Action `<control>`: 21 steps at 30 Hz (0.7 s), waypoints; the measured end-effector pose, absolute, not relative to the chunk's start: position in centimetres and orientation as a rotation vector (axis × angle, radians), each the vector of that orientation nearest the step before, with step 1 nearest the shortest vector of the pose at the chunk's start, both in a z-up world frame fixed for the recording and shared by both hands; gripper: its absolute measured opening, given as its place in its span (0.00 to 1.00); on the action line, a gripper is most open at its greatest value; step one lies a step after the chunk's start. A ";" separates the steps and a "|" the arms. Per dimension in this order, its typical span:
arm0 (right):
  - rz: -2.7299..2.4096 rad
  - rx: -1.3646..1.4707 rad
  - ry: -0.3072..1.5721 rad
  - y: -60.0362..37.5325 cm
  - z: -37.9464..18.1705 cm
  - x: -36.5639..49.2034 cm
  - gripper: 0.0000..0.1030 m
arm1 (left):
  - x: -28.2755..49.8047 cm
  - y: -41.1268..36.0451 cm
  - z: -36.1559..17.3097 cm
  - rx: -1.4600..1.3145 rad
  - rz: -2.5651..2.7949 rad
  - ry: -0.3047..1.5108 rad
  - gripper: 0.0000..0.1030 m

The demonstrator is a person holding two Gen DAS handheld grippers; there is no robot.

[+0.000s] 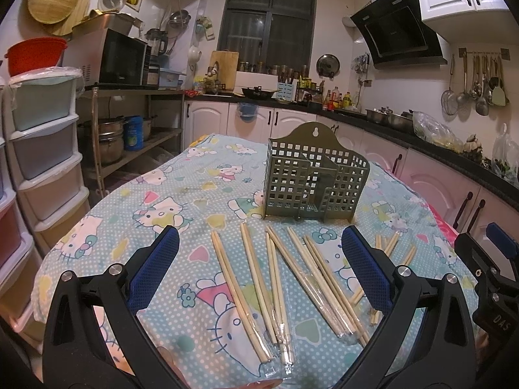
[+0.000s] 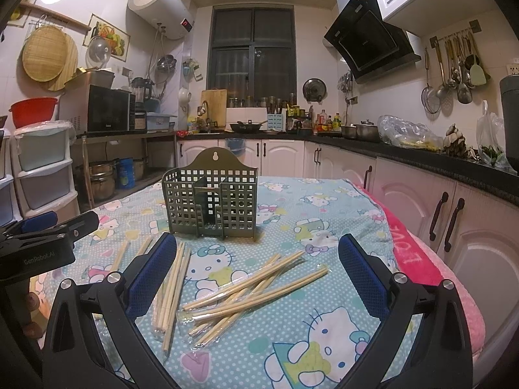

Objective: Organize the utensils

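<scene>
Both tools point(image 1: 259, 272) point(image 2: 258, 272) wide open, empty, above seemingly wrapped chopsticks point(image 1: 279, 278) before holder point(image 1: 311, 178).

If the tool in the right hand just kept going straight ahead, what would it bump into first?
Probably the loose pile of chopsticks lying on the cloth between the open fingers of the right tool. If it passed above them, the green holder comes next. Height above the table is hard to judge.

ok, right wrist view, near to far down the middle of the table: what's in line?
right gripper with its jaws open → pile of wrapped chopsticks on the Hello Kitty tablecloth → green perforated utensil holder, upright, nothing visible inside → white base cabinets → dark window.
</scene>
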State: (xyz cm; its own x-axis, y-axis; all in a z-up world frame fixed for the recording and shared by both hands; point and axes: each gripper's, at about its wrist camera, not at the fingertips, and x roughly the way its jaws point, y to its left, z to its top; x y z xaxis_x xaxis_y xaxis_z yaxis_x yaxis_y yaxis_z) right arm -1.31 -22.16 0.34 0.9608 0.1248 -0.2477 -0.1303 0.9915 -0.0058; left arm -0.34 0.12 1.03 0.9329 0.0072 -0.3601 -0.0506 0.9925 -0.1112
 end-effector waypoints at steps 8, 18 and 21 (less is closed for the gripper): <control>0.129 -0.024 0.250 -22.1 0.4 -1.3 0.94 | -0.4 0.2 1.1 -0.121 0.029 0.366 0.89; 0.139 -0.029 0.257 -21.8 0.6 -1.5 0.94 | -0.2 0.4 0.7 -0.133 0.036 0.373 0.89; 0.143 -0.027 0.266 -21.7 0.9 -1.3 0.94 | 0.1 0.8 0.4 -0.151 0.028 0.384 0.89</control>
State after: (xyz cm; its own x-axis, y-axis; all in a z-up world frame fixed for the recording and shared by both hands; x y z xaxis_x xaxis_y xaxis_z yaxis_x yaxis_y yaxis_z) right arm -1.31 -21.73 0.86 0.9547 0.1376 -0.2637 -0.1448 0.9894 -0.0080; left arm 0.06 0.81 0.43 0.9270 -0.0008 -0.3750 -0.0562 0.9884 -0.1411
